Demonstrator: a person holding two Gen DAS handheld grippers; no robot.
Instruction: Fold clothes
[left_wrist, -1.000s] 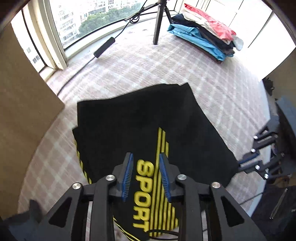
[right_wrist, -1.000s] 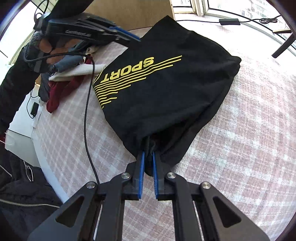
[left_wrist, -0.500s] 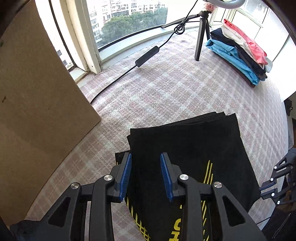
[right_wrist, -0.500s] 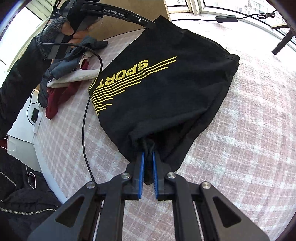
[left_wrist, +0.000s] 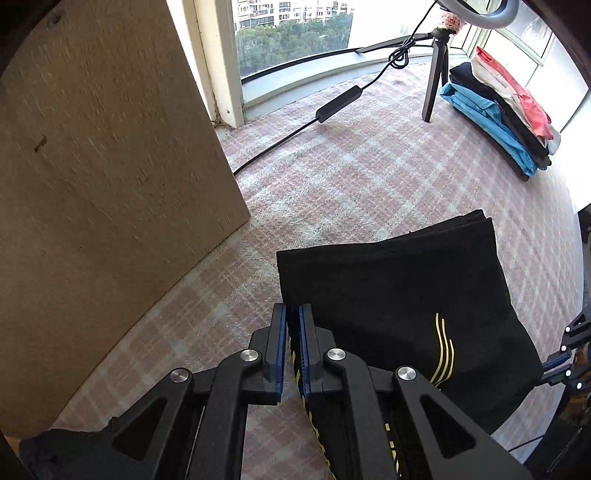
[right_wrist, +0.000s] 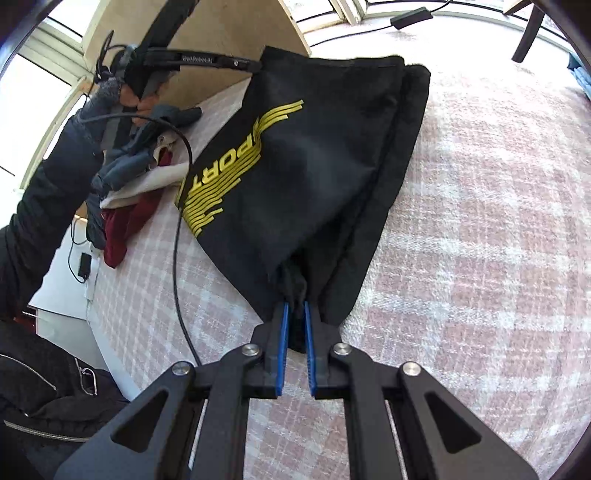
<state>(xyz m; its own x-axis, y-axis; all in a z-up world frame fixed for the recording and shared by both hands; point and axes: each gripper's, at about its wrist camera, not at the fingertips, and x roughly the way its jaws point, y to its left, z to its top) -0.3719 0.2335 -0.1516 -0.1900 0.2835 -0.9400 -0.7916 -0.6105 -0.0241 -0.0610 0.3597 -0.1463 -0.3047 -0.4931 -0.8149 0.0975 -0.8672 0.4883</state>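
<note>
A black garment (left_wrist: 399, 288) with a yellow SPORT print (right_wrist: 225, 173) lies folded on the pink checked cover. In the left wrist view, my left gripper (left_wrist: 292, 310) is at the garment's near left edge. Its jaws are closing, and the blue pads pinch the striped hem between them. The right wrist view shows that same gripper (right_wrist: 255, 66) at the garment's far corner, held by a hand (right_wrist: 129, 96). My right gripper (right_wrist: 294, 306) is shut on the bunched near corner of the garment (right_wrist: 314, 166).
A stack of folded clothes (left_wrist: 498, 110) sits at the back right beside a tripod (left_wrist: 436, 74). A black cable with an inline box (left_wrist: 338, 105) runs along the window. A wooden board (left_wrist: 92, 184) stands on the left. Loose clothes (right_wrist: 140, 177) lie by the bed's edge.
My left gripper has moved from above the SPORT print to the garment's edge, and its jaws have narrowed onto the hem. The right gripper kept its grip and rolled slightly.
</note>
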